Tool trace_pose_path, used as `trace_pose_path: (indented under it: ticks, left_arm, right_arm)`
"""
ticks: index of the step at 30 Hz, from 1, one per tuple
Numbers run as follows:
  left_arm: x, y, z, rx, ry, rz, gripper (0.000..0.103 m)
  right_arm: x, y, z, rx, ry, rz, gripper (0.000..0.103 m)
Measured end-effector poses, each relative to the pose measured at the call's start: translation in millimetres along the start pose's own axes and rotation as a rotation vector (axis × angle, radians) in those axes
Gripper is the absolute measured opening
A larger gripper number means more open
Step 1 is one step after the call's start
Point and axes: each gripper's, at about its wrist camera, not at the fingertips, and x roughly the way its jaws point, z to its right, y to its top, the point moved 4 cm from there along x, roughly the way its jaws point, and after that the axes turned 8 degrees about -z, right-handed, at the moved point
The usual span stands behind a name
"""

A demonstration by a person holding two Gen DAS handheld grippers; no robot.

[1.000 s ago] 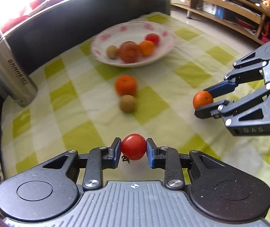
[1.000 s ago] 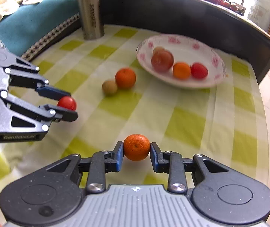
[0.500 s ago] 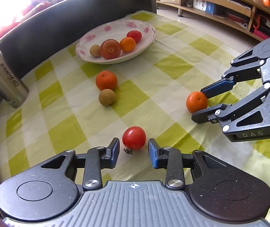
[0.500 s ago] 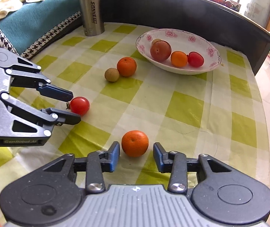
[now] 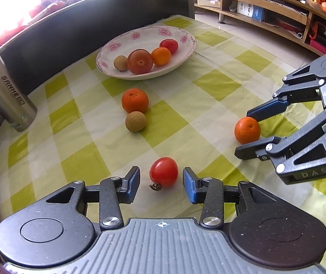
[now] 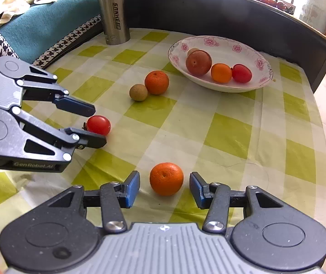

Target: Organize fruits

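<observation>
Fruits are sitting loose on the worktop (image 5: 220, 84) now: 1 s ago both claws were clamped on theirs, 0.5 s ago already released, and now the pads are standing wider still.

Left claw (image 5: 161, 183) is sitting apart, blue pads either side of the cherry tomato (image 5: 163, 171), not touching it. Tomato is resting on the checked cloth, glossy red, smooth, dried calyx pointing toward the camera.

Right claw (image 6: 164, 186) is also sitting apart, straddling the mandarin (image 6: 166, 178) with a gap on both sides. Peel is looking dimpled and matte orange.

Another mandarin (image 5: 135, 100) and a small tan, rough-skinned round fruit (image 5: 135, 121) are touching each other mid-cloth, unchanged across frames.

Plate (image 5: 178, 59), glazed white with pink flowers, is holding four fruits: one tan, one large dark red, one orange, one red.

Brushed steel flask (image 6: 112, 11) is standing upright at the cloth's far edge. Cloth is a yellow-green and white check, slightly wrinkled near the claws.
</observation>
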Motion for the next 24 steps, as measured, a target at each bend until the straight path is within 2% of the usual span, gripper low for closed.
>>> trace_pose_path:
  ticks: [12, 16, 18, 24]
  left_arm:
    - [6.2, 3.8, -0.1, -0.014, -0.002, -0.004, 0.047]
    - [6.0, 3.9, 0.8, -0.019, -0.008, -0.006, 0.043]
    - [6.1, 4.0, 2.0, -0.020, -0.009, -0.005, 0.038]
    - [5.7, 5.0, 6.2, -0.010, 0.000, -0.011, 0.034]
  right_arm:
    - [1.9, 1.3, -1.2, 0.003, -0.012, 0.001, 0.052]
    - [1.4, 1.5, -1.4, 0.001, -0.040, -0.002, 0.043]
    - [1.1, 2.1, 0.8, 0.009, -0.052, -0.005, 0.036]
    - [1.2, 4.2, 0.4, 0.008, -0.063, -0.015, 0.035]
